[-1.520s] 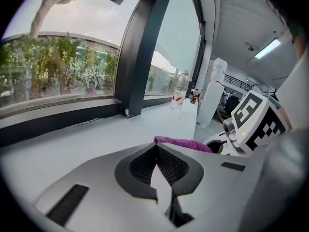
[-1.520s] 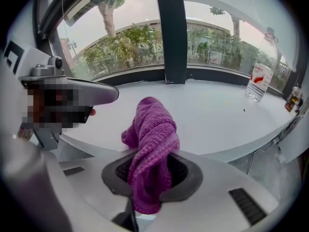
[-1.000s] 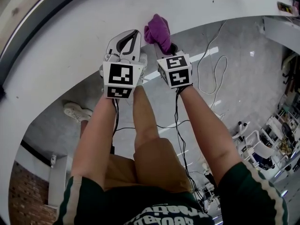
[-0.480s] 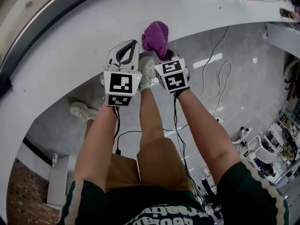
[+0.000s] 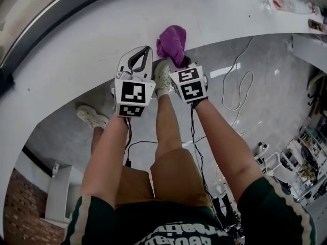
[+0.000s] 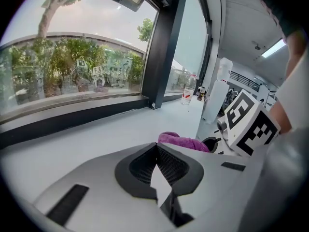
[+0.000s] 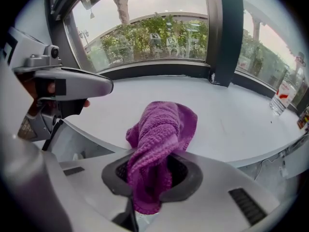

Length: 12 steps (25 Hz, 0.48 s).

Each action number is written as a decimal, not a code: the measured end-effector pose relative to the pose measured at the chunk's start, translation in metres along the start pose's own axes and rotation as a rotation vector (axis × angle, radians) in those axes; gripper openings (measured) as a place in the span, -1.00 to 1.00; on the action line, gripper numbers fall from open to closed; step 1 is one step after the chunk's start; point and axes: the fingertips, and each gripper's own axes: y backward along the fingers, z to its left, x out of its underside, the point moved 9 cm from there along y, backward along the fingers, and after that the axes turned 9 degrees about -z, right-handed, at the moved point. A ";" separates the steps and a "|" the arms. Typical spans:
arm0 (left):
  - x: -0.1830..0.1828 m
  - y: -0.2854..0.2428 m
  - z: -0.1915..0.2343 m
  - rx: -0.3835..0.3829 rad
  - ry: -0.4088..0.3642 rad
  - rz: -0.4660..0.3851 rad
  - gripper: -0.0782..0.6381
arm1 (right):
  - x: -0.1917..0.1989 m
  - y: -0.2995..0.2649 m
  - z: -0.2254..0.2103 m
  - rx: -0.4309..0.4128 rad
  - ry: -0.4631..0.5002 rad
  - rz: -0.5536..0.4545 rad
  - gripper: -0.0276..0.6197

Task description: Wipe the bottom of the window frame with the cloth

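Note:
The purple cloth (image 5: 172, 42) (image 7: 161, 139) hangs bunched from my right gripper (image 5: 182, 60) (image 7: 153, 166), which is shut on it at the front edge of the white sill (image 5: 92, 45) (image 7: 231, 120). It also shows in the left gripper view as a purple cloth (image 6: 183, 141) beside the right gripper's marker cube. My left gripper (image 5: 146, 50) (image 6: 157, 146) hovers just left of it over the sill edge, jaws shut with nothing between them. The dark bottom of the window frame (image 5: 46, 19) (image 6: 72, 120) (image 7: 159, 70) runs along the sill's far side, well beyond both grippers.
A dark upright window post (image 7: 224, 37) (image 6: 166, 47) meets the sill. A plastic bottle (image 7: 281, 96) (image 5: 286, 3) stands far right on the sill. Below the sill are the person's shoes (image 5: 162, 75) and white cables (image 5: 235, 80) on the grey floor.
Both grippers stay side by side at the sill edge, the cloth still in the right one. The person's foot has stepped forward under the sill between the grippers.

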 end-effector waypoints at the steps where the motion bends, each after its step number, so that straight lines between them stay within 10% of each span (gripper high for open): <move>1: 0.002 0.004 0.004 -0.004 0.002 0.001 -0.76 | -0.001 -0.001 0.006 -0.008 0.010 0.003 -0.63; 12: 0.016 0.034 0.032 -0.051 0.036 -0.008 -0.76 | -0.009 -0.014 0.049 -0.045 0.047 0.037 -0.63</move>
